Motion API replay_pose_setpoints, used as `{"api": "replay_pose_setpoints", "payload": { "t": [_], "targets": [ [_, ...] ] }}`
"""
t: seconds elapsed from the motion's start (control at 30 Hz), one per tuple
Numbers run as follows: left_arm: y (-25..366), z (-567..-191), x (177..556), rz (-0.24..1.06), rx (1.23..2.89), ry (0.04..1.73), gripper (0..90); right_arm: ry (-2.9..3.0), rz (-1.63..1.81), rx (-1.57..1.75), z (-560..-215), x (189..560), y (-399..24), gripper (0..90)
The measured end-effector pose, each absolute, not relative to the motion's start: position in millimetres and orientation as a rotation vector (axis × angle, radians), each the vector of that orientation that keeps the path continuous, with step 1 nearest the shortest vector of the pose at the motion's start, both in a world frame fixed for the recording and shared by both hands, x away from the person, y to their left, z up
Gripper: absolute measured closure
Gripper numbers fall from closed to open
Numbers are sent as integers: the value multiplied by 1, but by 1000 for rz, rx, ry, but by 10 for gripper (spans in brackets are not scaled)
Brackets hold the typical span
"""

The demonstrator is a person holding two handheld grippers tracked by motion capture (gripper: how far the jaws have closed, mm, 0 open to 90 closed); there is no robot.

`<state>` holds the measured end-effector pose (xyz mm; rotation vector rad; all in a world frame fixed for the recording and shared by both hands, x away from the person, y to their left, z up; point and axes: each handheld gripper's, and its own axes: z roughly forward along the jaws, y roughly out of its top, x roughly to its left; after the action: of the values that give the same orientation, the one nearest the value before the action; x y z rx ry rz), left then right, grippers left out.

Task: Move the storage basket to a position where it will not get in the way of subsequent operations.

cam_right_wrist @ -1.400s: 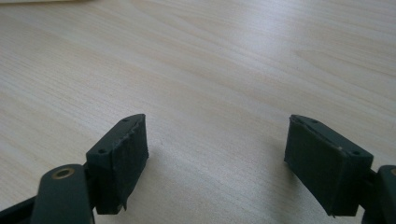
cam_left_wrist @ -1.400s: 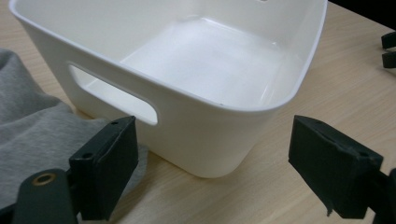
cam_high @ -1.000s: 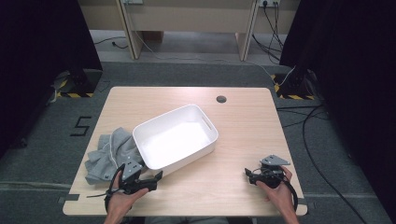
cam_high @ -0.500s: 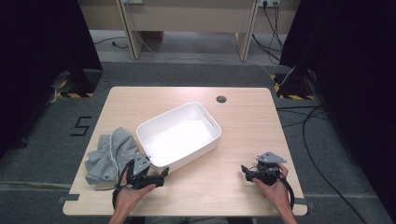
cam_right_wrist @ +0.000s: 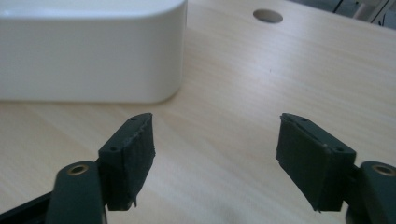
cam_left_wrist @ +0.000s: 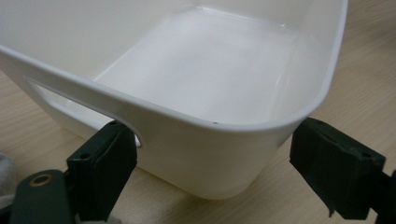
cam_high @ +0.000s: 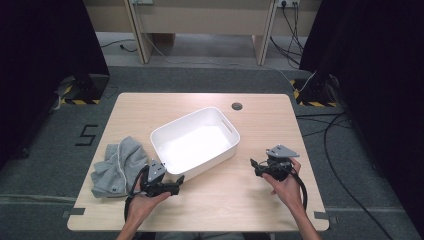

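Since a second ago, the white rectangular plastic bin [cam_high: 196,142] has swung rightward on the pale wooden table [cam_high: 260,200] as the left gripper [cam_high: 176,185] pushed it; the crumpled grey cloth [cam_high: 119,165] lies beside. Left gripper view: jaws wide, straddling the bin's corner [cam_left_wrist: 224,154] without pinching. Right gripper view: the right gripper [cam_right_wrist: 215,154], jaws apart though just narrowing, holds nothing. Pushing at one corner could spin the bin askew.

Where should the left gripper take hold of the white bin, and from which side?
Probably the near short wall of the bin, by the handle slot, coming from the person's side. That thin upright wall and rim face the left gripper, whose open jaws already straddle the near corner.
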<state>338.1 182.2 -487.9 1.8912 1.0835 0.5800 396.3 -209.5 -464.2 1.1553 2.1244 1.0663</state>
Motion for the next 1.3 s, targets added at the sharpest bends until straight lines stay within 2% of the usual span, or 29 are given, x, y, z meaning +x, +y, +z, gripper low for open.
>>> {"api": "replay_pose_setpoints", "payload": {
  "t": [0.3, 0.43, 0.63, 0.77, 0.87, 0.9, 0.97, 1.03, 1.3],
  "targets": [
    [181, -488, 344, 576, 1894, 1079, 143, 2106, 1197, 1162, -439, 434, -191, 468],
    [181, -488, 345, 574, 1896, 1070, 147, 2126, 1201, 1148, -432, 448, -177, 503],
    [182, -488, 347, 568, 1889, 1074, 149, 2177, 1149, 1136, -435, 467, -158, 590],
    [185, -489, 351, 559, 1870, 1096, 170, 2183, 1137, 1108, -441, 466, -152, 655],
    [187, -490, 356, 514, 1833, 1150, 174, 2172, 1110, 1094, -440, 460, -153, 653],
    [187, -491, 358, 494, 1814, 1167, 201, 2171, 1099, 1091, -439, 457, -154, 653],
    [187, -492, 361, 529, 1789, 1192, 318, 2166, 1095, 1101, -437, 450, -157, 652],
    [185, -492, 365, 537, 1764, 1214, 379, 2159, 1105, 1106, -437, 442, -161, 651],
    [170, -492, 378, 513, 1775, 1215, 375, 2138, 1091, 1145, -435, 423, -178, 622]
  ]
}}
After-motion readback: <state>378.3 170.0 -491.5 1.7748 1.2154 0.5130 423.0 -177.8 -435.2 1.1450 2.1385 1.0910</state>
